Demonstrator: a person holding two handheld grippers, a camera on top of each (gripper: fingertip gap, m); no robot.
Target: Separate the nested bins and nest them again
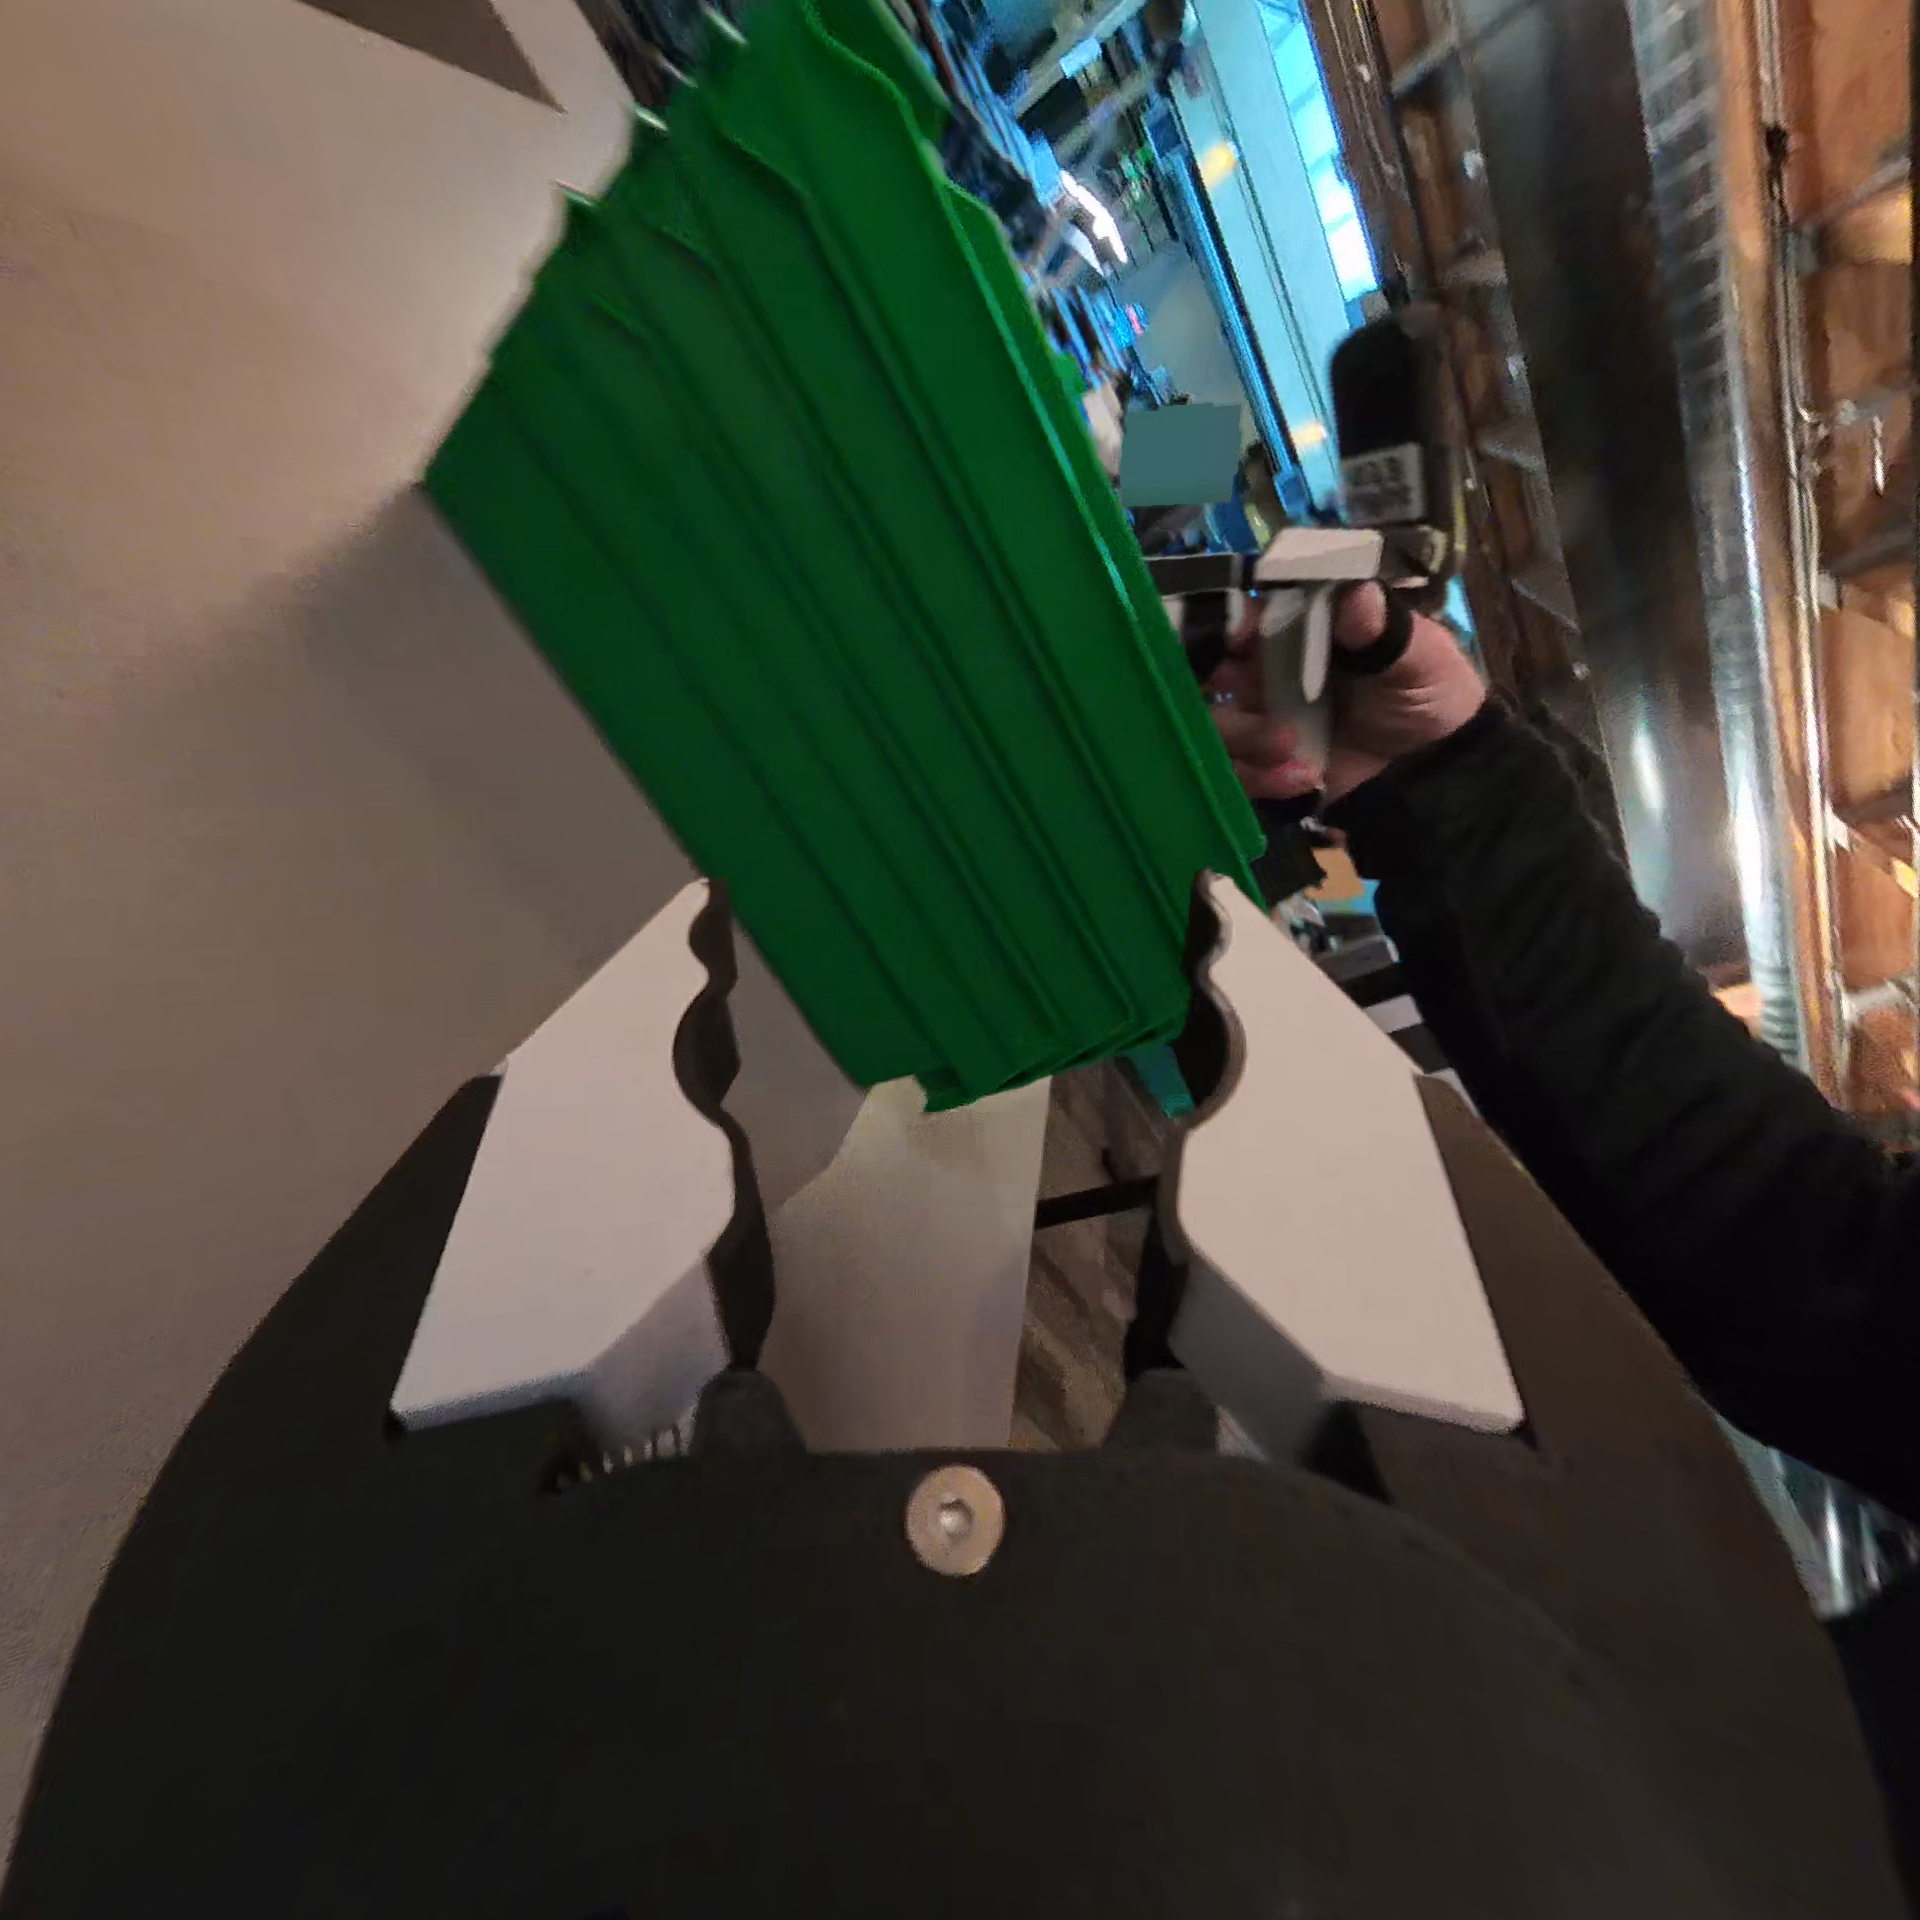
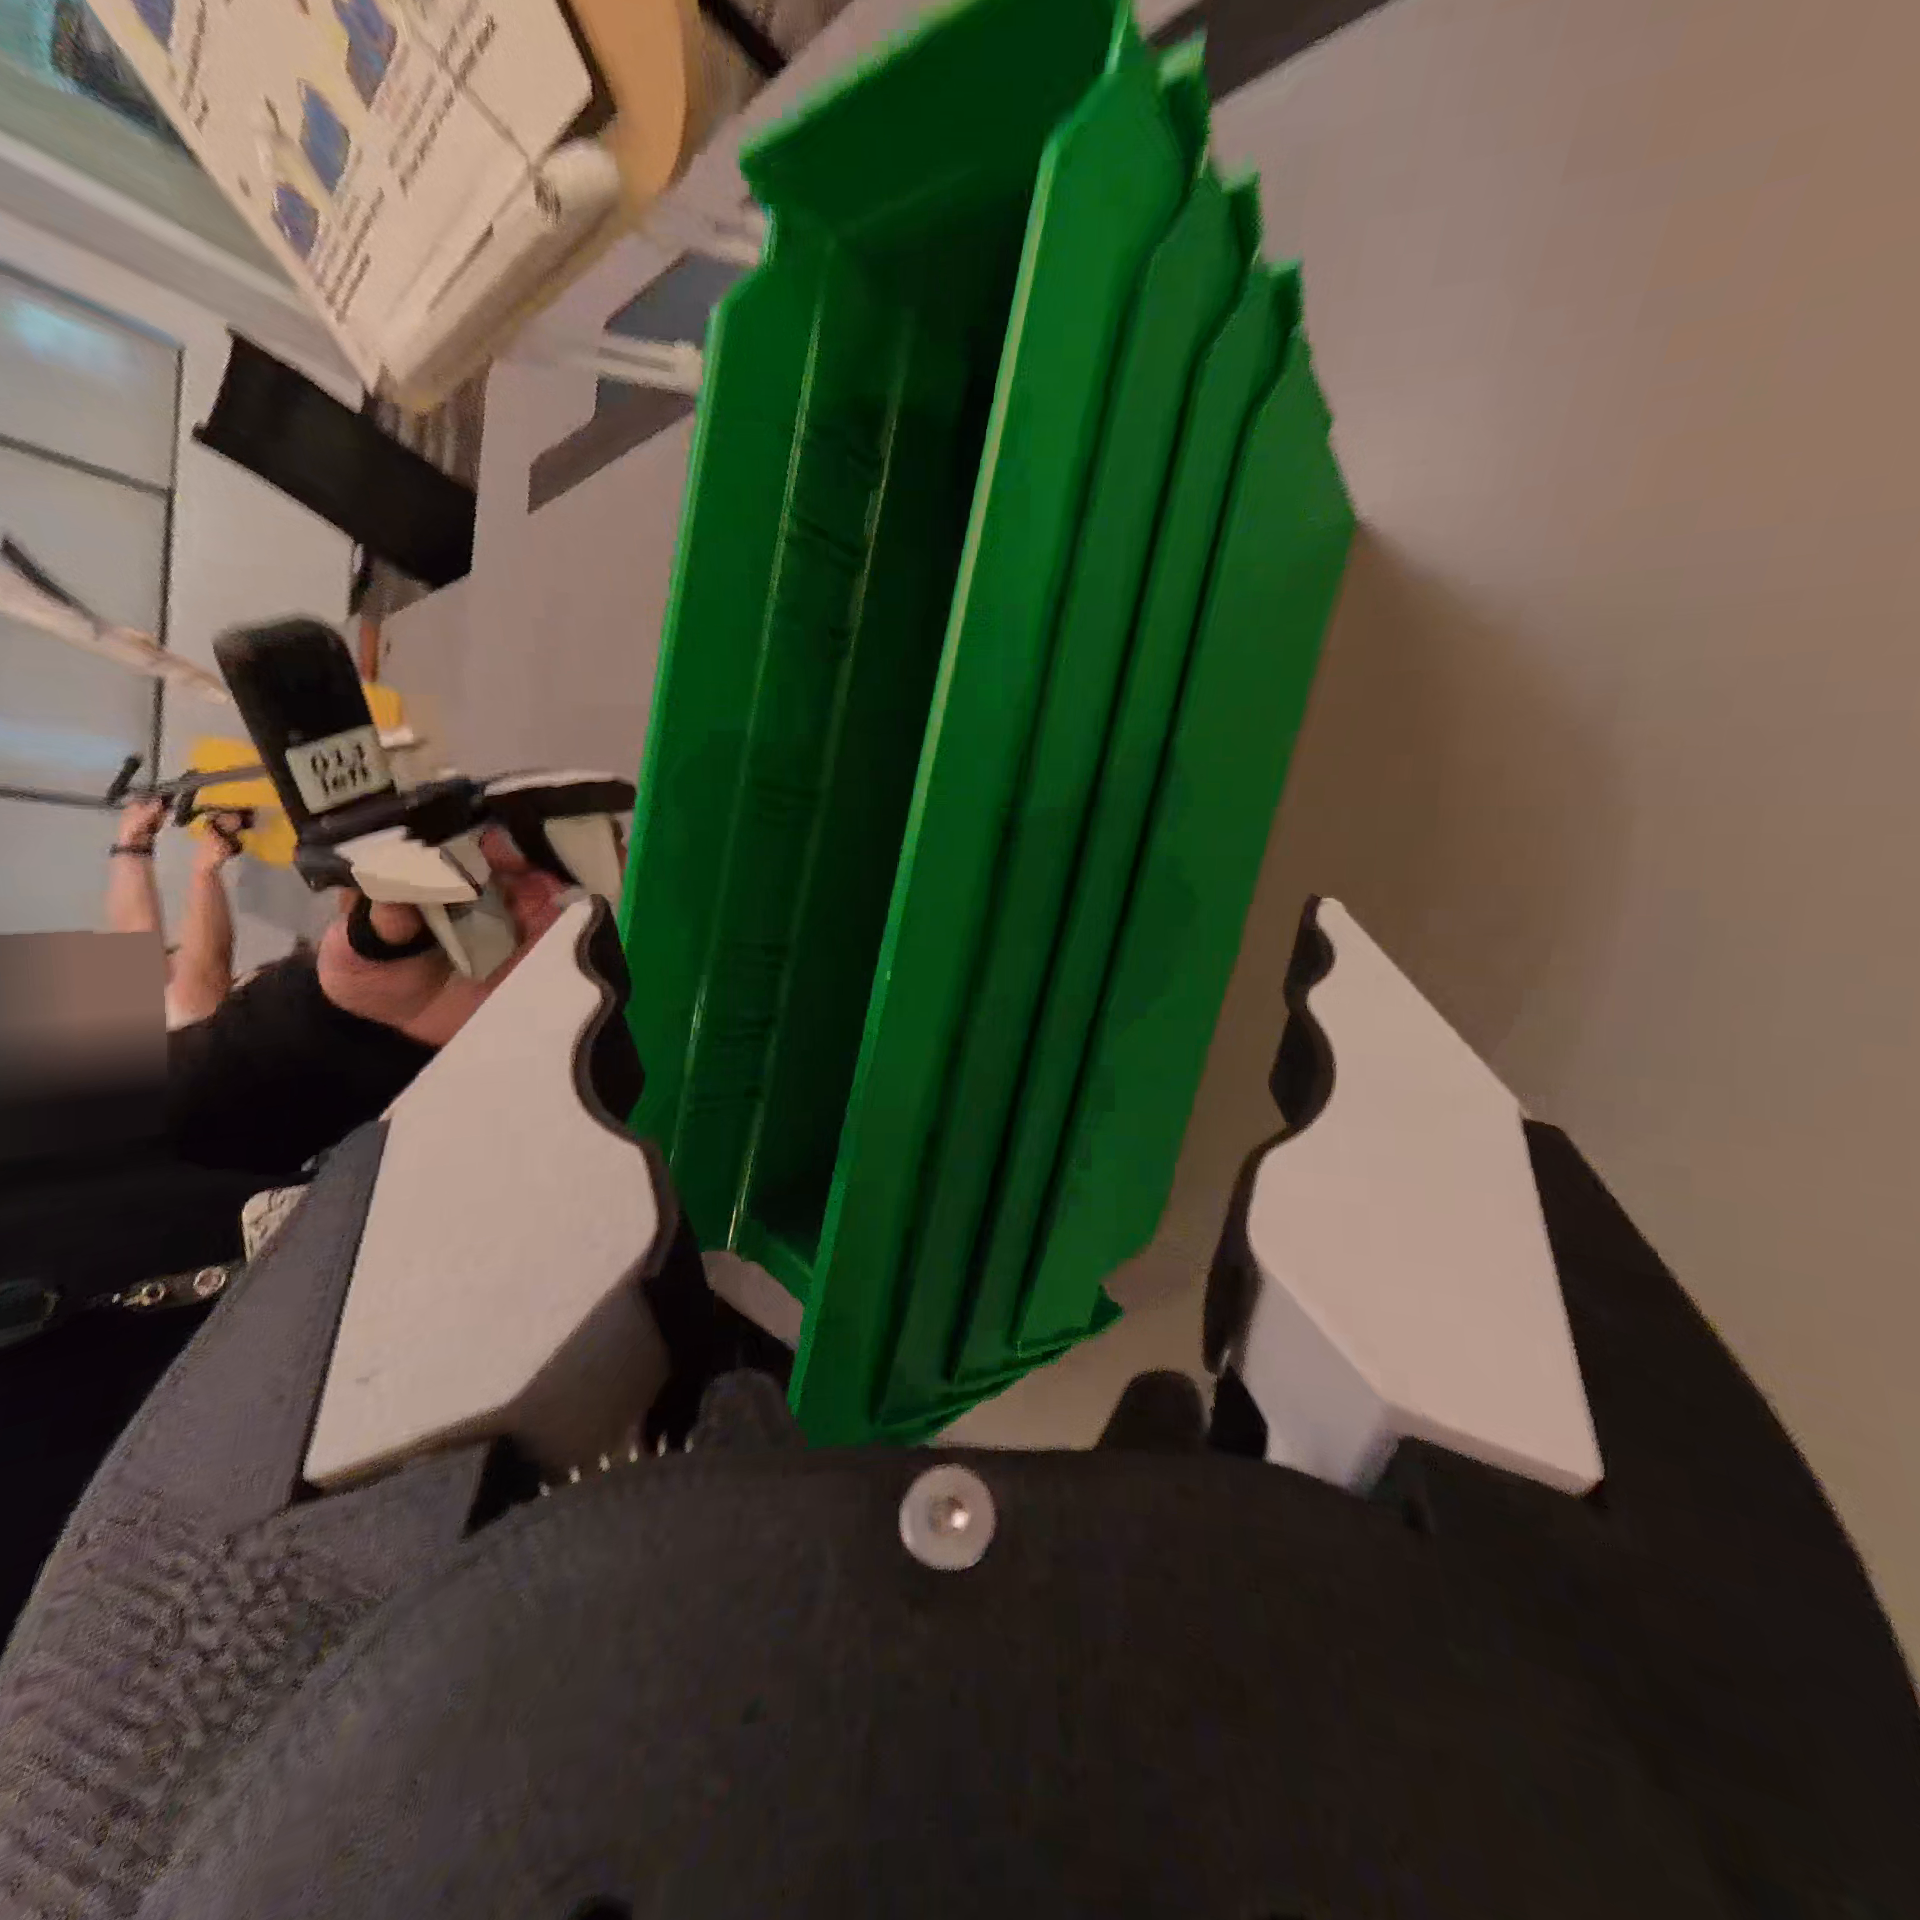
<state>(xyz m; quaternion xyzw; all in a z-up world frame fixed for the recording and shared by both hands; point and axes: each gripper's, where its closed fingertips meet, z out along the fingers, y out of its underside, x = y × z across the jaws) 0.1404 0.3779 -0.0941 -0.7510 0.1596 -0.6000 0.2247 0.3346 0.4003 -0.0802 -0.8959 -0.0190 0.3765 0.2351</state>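
Observation:
A stack of several nested green bins point(image 1: 810, 623) lies lengthwise over the beige table point(image 1: 208, 623). My left gripper point(image 1: 958, 894) straddles the stack's near end. One pad is under the lowest bin, the other is against the top rim, and both touch it. My right gripper point(image 2: 956, 914) is open around the stack's other end point(image 2: 1039, 831). Its left finger touches the top bin's rim and its right finger stands apart from the stack. The right gripper point(image 1: 1299, 582) also shows beyond the stack in the left wrist view, in a hand. The left gripper point(image 2: 582, 821) shows beside the stack in the right wrist view.
Both views are tipped sideways. The table point(image 2: 1610, 520) runs under the stack, with its edge near the left gripper. A black sleeve point(image 1: 1558, 987) reaches in. A printed white box point(image 2: 416, 156) stands beyond the stack. A brick wall point(image 1: 1860, 520) and a metal duct point(image 1: 1704, 520) are behind. Another person's hands point(image 2: 177, 831) are far off.

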